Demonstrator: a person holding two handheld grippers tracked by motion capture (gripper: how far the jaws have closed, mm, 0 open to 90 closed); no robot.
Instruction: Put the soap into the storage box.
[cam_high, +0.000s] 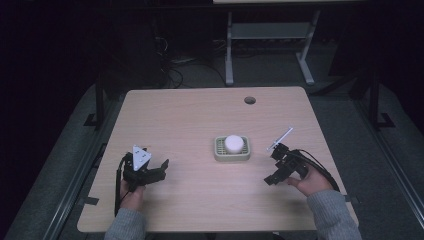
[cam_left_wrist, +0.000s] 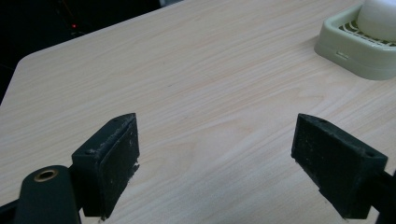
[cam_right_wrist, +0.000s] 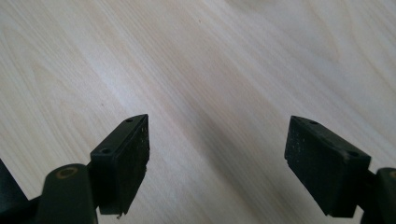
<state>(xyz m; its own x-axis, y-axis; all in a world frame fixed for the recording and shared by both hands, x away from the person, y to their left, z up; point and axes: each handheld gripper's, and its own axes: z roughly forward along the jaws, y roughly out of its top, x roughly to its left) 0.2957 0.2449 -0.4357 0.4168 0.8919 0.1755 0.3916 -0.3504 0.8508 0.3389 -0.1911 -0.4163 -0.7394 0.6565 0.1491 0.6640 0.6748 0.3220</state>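
A pale green slatted soap dish (cam_high: 232, 149) sits near the middle of the wooden table (cam_high: 190, 120), and a white round soap bar (cam_high: 233, 143) rests in it. The dish (cam_left_wrist: 359, 49) with the soap (cam_left_wrist: 377, 18) also appears at the top right of the left gripper view. My left gripper (cam_high: 159, 171) is at the front left, well apart from the dish, open with nothing between its jaws (cam_left_wrist: 215, 158). My right gripper (cam_high: 273, 167) is at the front right, just right of the dish, jaws wide open over bare wood (cam_right_wrist: 217, 161).
A round cable hole (cam_high: 249, 100) sits near the table's far edge. Beyond the table stand a grey desk frame (cam_high: 270, 35) and cables on a dark floor. Black rails run along both sides of the table.
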